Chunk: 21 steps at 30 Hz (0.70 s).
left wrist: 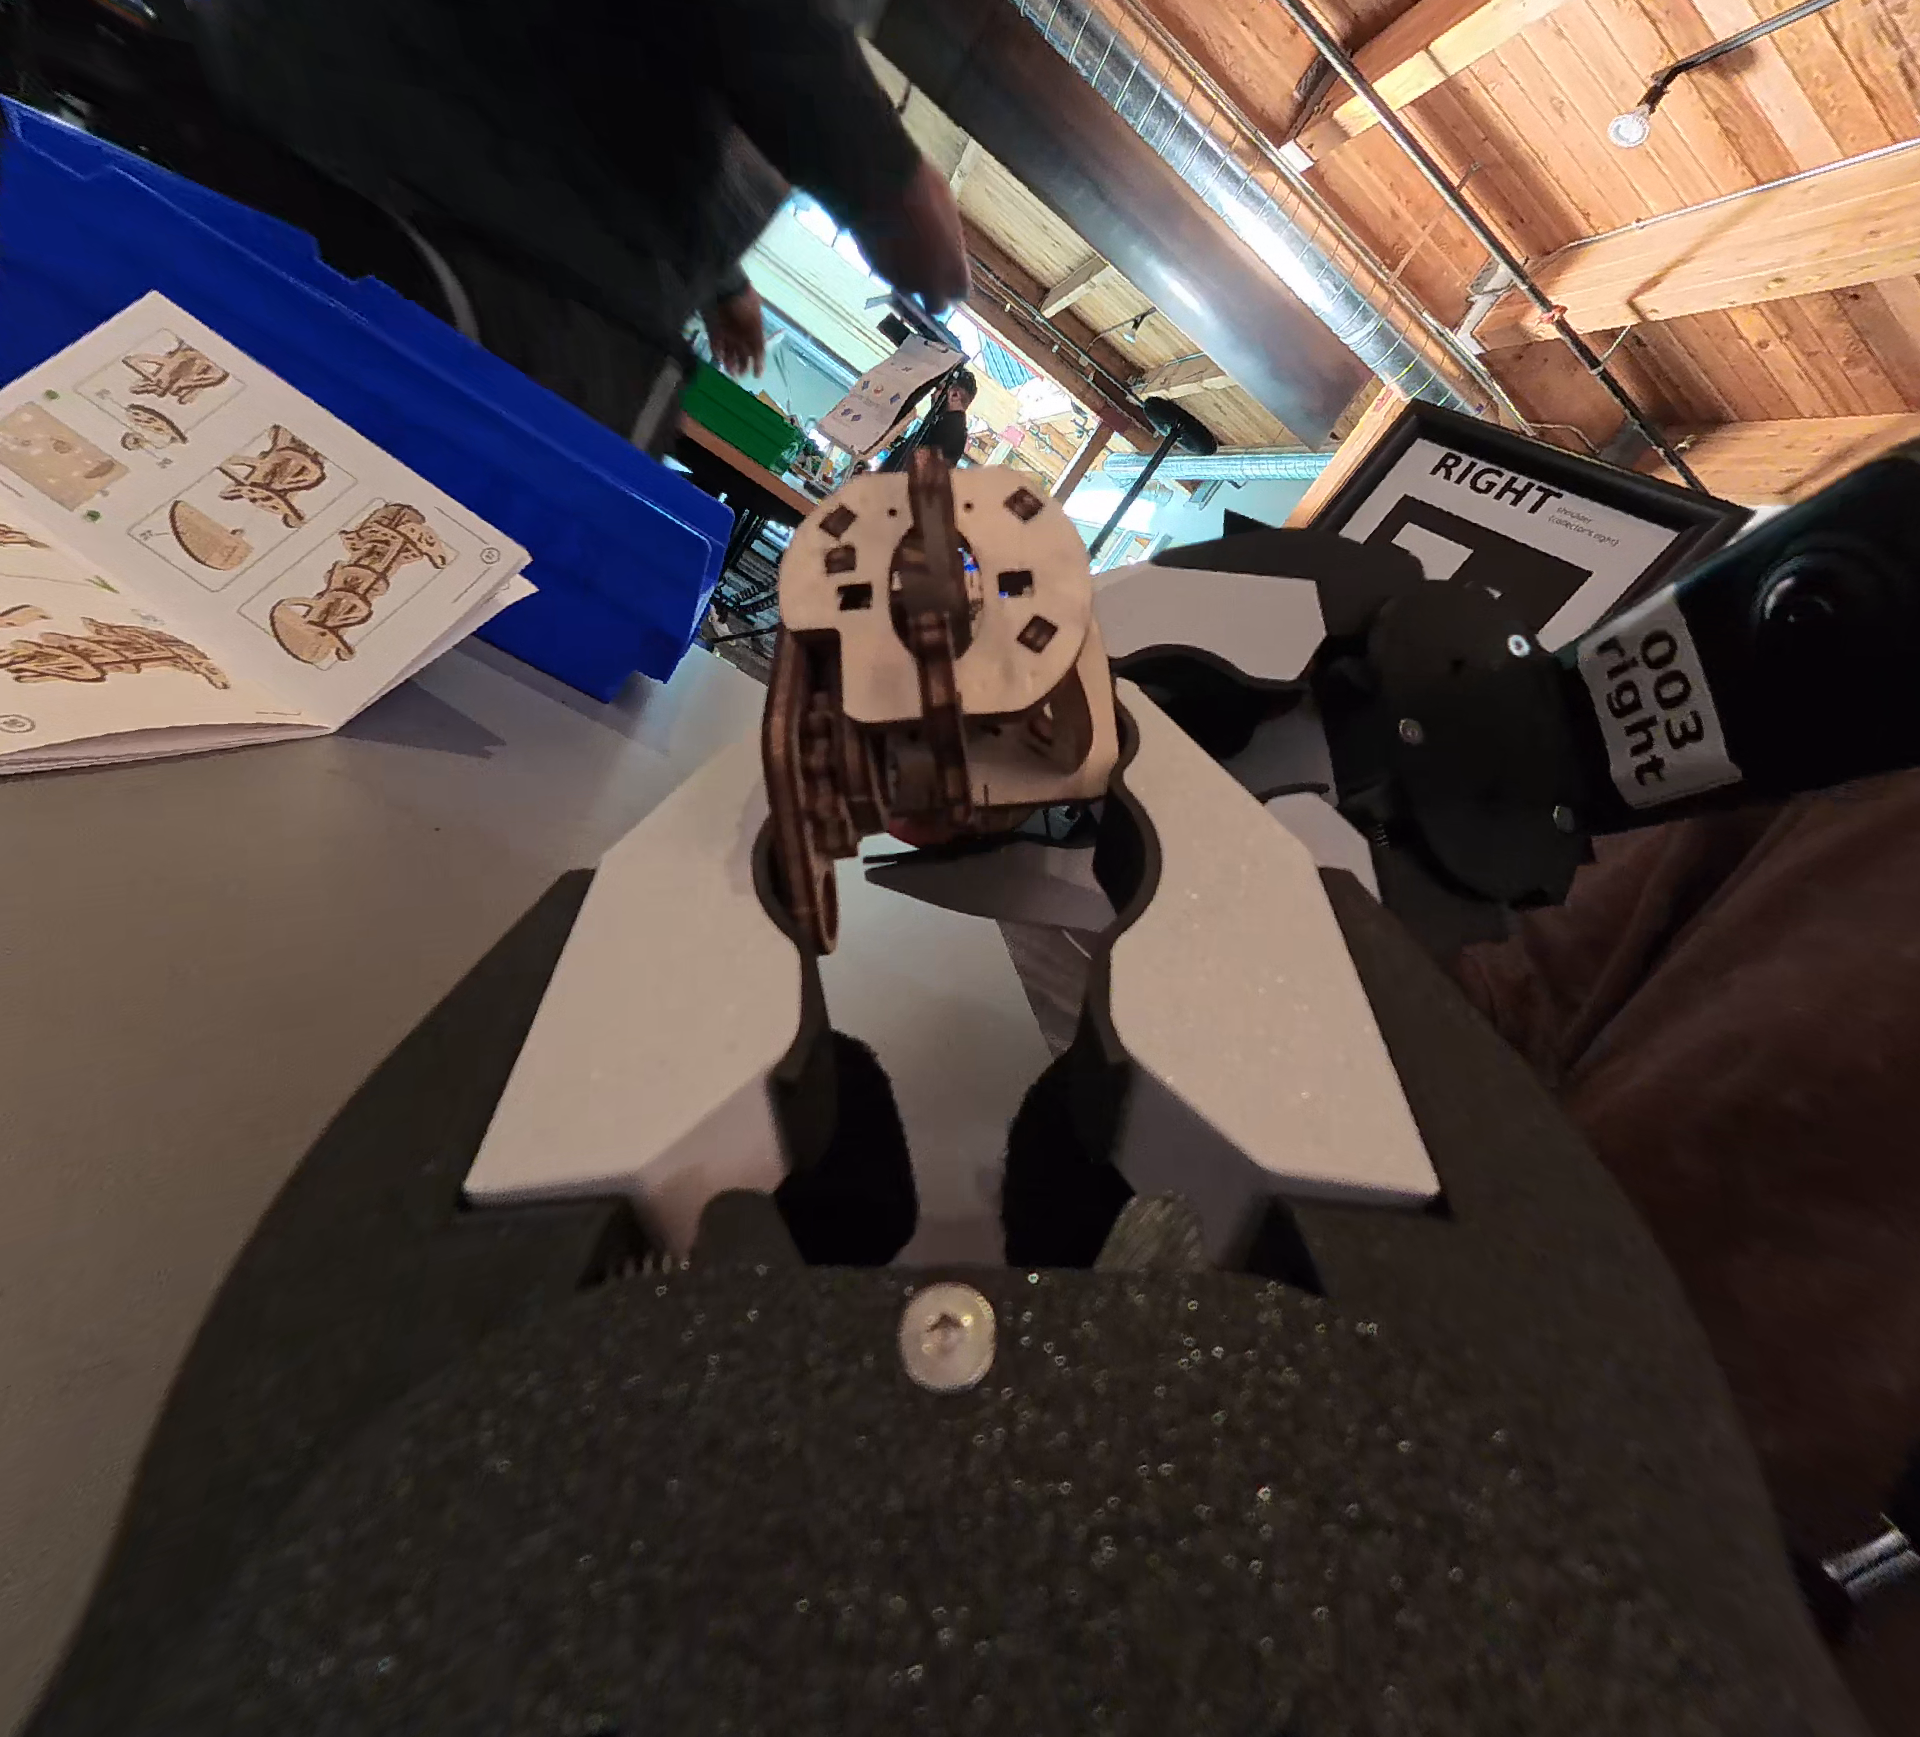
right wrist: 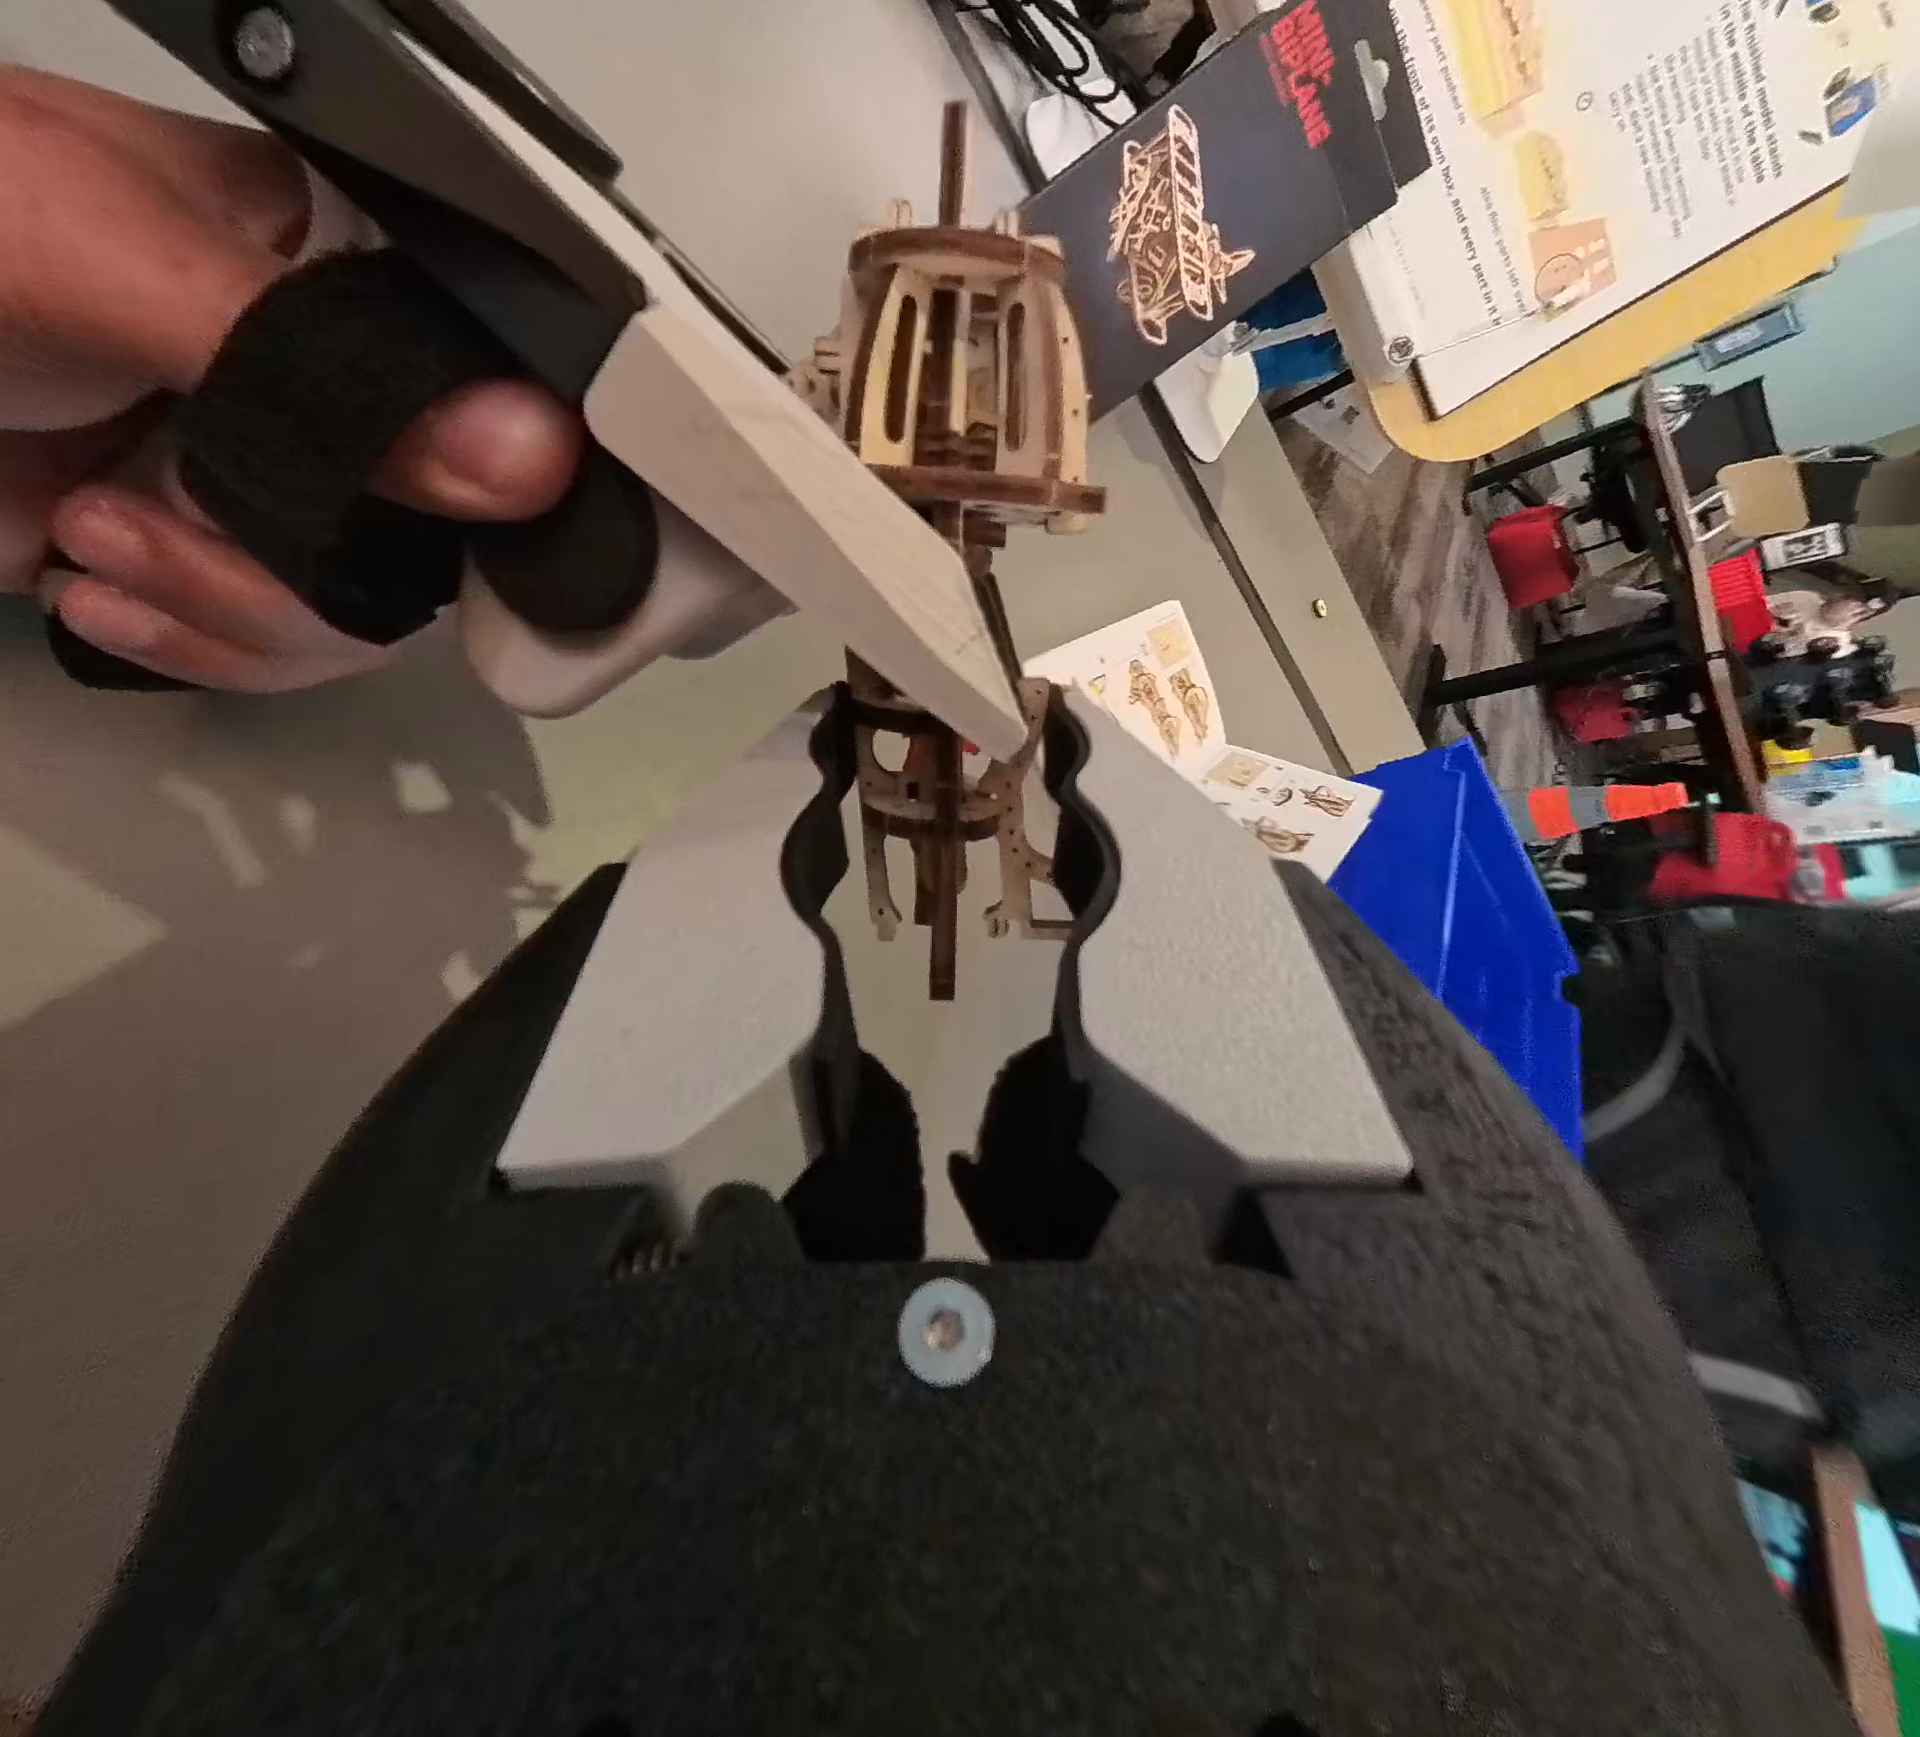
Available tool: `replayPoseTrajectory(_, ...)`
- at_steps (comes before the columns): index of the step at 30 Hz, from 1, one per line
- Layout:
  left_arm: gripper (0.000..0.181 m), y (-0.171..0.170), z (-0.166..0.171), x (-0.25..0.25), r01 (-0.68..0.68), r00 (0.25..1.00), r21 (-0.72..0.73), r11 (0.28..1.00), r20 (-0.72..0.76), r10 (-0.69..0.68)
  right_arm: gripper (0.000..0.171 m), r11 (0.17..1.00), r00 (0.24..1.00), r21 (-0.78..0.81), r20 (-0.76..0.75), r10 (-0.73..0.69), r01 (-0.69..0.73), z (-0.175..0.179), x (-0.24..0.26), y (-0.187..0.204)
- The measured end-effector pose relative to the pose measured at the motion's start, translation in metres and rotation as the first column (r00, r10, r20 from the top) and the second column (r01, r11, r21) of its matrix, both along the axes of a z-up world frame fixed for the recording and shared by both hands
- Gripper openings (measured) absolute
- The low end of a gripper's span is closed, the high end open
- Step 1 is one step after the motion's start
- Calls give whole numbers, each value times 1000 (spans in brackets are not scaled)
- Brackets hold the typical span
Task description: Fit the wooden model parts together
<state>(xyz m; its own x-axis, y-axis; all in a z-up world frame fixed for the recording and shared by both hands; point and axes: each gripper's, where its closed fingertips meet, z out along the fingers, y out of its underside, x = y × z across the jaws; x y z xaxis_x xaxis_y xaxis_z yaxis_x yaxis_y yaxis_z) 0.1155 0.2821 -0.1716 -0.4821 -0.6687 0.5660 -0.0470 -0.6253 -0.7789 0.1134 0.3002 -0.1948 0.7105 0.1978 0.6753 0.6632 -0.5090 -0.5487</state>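
Observation:
A wooden model (left wrist: 935, 617), a partly built cage-like body with a pale round disc with square holes on its end, is held up over the grey table (left wrist: 260, 960). My left gripper (left wrist: 940, 752) is shut on it, one white finger on each side. In the right wrist view the model (right wrist: 966, 378) stands upright, and my right gripper (right wrist: 940, 742) is shut on its lower end. The left gripper's finger (right wrist: 790, 524) reaches in from the upper left and touches the model, with a person's hand (right wrist: 208, 399) on its handle. The right gripper's body (left wrist: 1507, 711) shows at the right of the left wrist view.
An open instruction booklet (left wrist: 208, 524) lies on the table beside a blue bin (left wrist: 416, 399). A person in dark clothes (left wrist: 520, 77) stands behind them. A dark packaging card (right wrist: 1216, 191) and an instruction board (right wrist: 1558, 77) stand beyond the model. A framed sign (left wrist: 1507, 544) is at the right. The tips of both grippers are at nearly the same place.

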Motion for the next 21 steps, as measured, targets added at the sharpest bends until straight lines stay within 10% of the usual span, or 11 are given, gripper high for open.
replayPoseTrajectory(14,49,-1,-2,0,-33,999,115,993,-5,34,41,1000,999,17,-45,16,-15,1,-3,-2)
replayPoseTrajectory(21,49,-3,8,-11,2,999,237,971,35,-11,49,978,881,67,-424,209,-199,30,-17,-26)
